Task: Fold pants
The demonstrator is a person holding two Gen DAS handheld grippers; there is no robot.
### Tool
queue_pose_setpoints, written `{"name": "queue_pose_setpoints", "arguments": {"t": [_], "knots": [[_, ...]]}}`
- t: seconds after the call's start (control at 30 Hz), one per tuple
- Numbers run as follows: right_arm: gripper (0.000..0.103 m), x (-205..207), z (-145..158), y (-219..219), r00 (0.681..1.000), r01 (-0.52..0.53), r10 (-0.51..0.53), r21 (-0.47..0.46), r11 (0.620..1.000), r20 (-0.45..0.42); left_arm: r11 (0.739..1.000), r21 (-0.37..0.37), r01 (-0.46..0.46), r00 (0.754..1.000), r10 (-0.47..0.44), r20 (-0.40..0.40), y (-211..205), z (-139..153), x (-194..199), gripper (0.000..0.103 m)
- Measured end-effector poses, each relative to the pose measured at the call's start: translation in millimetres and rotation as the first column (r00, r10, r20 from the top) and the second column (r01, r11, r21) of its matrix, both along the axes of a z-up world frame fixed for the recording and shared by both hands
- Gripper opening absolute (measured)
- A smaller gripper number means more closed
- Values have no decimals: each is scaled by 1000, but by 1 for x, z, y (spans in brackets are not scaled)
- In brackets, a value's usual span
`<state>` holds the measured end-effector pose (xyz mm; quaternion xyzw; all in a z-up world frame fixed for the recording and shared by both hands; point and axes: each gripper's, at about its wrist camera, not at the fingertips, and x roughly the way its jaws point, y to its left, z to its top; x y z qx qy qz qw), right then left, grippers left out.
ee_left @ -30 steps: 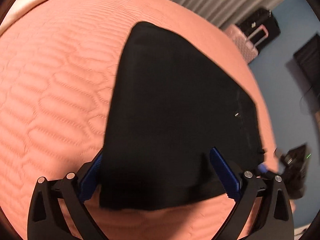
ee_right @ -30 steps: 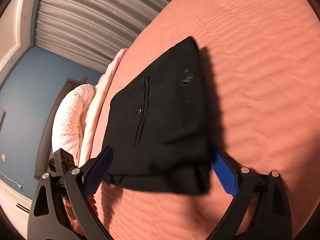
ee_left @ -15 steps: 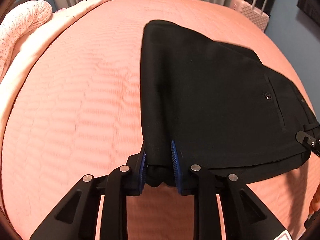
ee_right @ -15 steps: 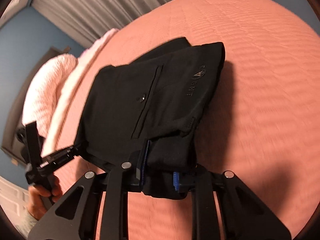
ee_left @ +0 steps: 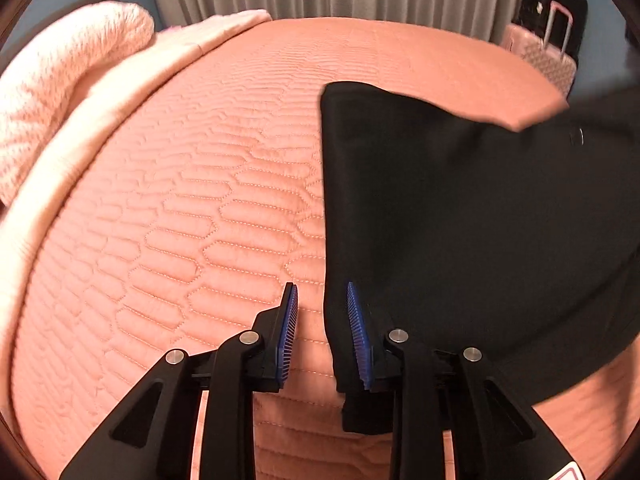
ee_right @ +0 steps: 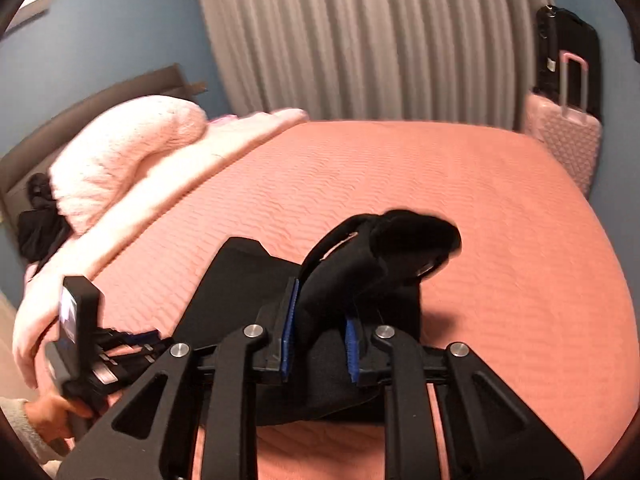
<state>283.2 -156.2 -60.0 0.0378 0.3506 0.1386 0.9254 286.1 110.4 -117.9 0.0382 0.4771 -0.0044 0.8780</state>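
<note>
The black pants lie folded on the salmon quilted bed. My left gripper is partly open at the pants' near left edge; the cloth lies against its right pad, and quilt shows between the pads. My right gripper is shut on a bunched fold of the pants and holds it lifted above the rest of the pants. The left gripper also shows in the right wrist view, low at the left, held by a hand.
A fluffy pink blanket and pale pillows lie along the bed's left side. A pink suitcase and a black one stand at the far right by the grey curtain. Bare quilt lies left of the pants.
My left gripper has let go of the pants' edge and opened a little. My right gripper has lifted its bunched corner up and tilted toward the curtain.
</note>
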Motion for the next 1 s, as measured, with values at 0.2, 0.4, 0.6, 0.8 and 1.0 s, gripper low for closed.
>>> {"name": "queue_pose_setpoints", "arguments": {"t": [0.2,0.4,0.6,0.8,1.0], "knots": [[50,12,-111,-77,944,173,-117,160,972,-309,996,87,28,999,-31,30,-1,-8,-6,41],[93,10,-103,-106,954,165,-68,321,933,-292,997,-74,15,999,-17,-32,10,2,-10,65],[85,60,-134,-67,950,98,35,402,910,-310,940,-337,-48,996,18,-91,4,-26,-11,85],[25,58,-114,-53,954,124,-11,360,925,-299,945,-313,-89,996,78,-46,-2,-26,2,33],[21,-17,-89,-25,946,166,-52,344,924,-319,957,-291,0,997,-23,-75,19,-7,-9,14]]}}
